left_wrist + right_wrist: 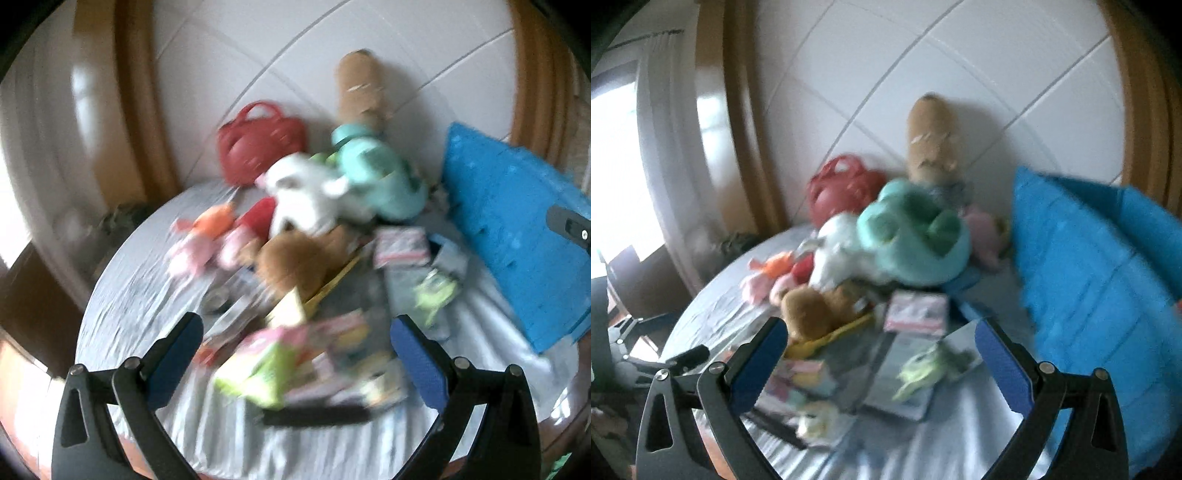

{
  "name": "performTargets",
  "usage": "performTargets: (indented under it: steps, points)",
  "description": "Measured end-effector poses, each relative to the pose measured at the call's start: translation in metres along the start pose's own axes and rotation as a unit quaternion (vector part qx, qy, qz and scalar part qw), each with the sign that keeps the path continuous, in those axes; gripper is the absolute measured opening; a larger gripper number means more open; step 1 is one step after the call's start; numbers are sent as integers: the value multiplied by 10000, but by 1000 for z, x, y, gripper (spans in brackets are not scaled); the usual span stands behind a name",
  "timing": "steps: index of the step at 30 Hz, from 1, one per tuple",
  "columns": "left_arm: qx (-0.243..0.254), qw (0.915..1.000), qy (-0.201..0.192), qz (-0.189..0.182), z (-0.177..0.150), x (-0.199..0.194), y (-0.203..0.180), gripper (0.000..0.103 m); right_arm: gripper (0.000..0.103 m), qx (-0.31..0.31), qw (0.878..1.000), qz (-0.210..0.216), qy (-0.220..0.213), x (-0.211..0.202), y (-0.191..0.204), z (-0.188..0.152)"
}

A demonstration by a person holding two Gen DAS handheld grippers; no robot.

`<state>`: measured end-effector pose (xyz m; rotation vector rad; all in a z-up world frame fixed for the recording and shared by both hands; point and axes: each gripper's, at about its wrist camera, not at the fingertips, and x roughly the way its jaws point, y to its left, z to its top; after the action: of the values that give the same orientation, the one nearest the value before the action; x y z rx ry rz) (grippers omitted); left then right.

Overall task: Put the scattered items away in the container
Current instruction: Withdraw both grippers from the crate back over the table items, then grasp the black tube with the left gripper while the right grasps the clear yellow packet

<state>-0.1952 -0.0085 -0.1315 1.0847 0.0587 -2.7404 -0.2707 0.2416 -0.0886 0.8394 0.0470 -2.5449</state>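
blue container: right of the toy pile; right gripper nearer (both spread wide, empty); left gripper over clutter.

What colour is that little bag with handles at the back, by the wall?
Red. The handbag shows best in the left wrist view, behind the pile of soft toys.

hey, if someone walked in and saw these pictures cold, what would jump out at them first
Probably the heap of soft toys in the middle of the bed: a mint green plush on top, a white plush beside it and a brown teddy in front. Next, the big blue container at the right edge. Behind the heap, a red bag and a tall tan plush lean on the white wall. Everything is motion-blurred.
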Motion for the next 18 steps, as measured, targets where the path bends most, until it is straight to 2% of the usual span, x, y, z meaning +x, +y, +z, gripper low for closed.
performTargets:
  steps: [6, 9, 12, 13, 14, 15, 16, 18]
  points:
    - [-320, 9981, 521, 106, -46, 30, 36, 103, 103, 52, 9960, 91, 882, 55, 28, -46]
    - [-347, 9964, 766, 72, -62, 45, 34, 101, 103, 51, 9920, 117, 1253, 76, 30, -64]
    - [-360, 9944, 995, -17, -78, 59, 27, 94, 103, 81, 9879, 143, 1540, 94, 31, -81]
    - [-380, 9937, 1053, -45, -83, 63, 25, 89, 98, 66, 9866, 153, 1623, 98, 33, -86]
    - [-405, 9929, 1113, -70, -87, 66, 23, 88, 94, 31, 9848, 170, 1727, 104, 35, -94]
    - [-426, 9921, 1176, -92, -92, 70, 20, 88, 82, 16, 9832, 202, 1816, 110, 37, -99]
    - [-443, 9912, 1239, -114, -96, 74, 18, 88, 75, 6, 9817, 241, 1887, 115, 39, -104]
    - [-469, 9897, 1343, -133, -105, 81, 15, 88, 74, -12, 9788, 320, 2023, 124, 43, -114]
